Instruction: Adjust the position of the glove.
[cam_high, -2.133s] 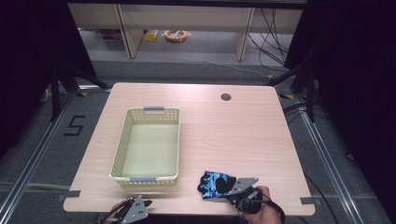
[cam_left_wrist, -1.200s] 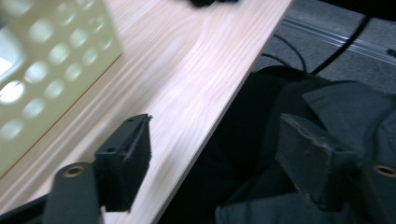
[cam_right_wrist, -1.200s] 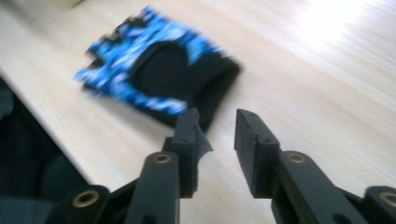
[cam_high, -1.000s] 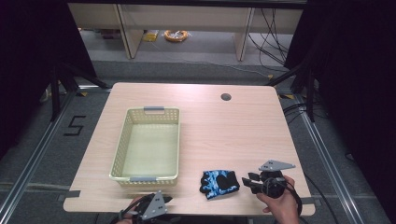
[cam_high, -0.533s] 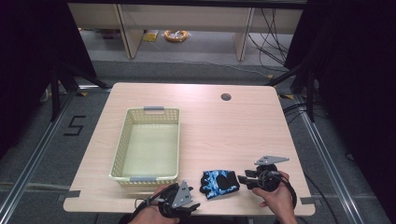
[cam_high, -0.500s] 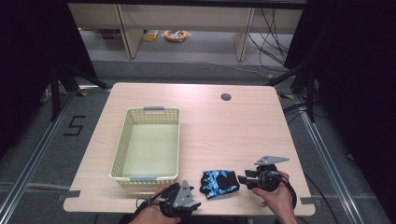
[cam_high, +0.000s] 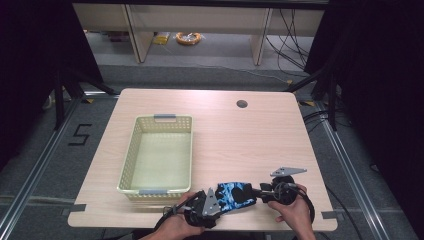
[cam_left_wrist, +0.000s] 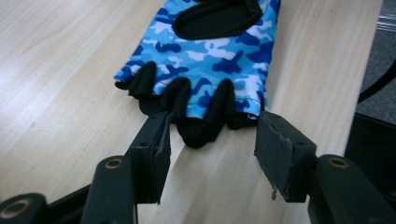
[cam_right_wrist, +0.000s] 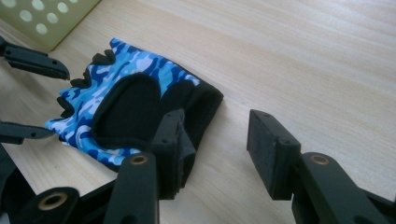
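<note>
Between both grippers, camouflage glove flat on table, left gripper agape at finger ends, right gripper agape at cuff

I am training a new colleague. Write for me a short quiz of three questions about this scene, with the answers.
1. True or false: the basket holds the glove.
2. Which end of the glove faces the left claw? A) finger openings B) cuff
3. Fill in: both claws are ____, one at each end of the glove.

Key
1. False. The glove lies on the table, beside the basket.
2. A. In the left gripper view the black finger openings point at its jaws.
3. Open. The right claw stands open at the cuff end.
</note>
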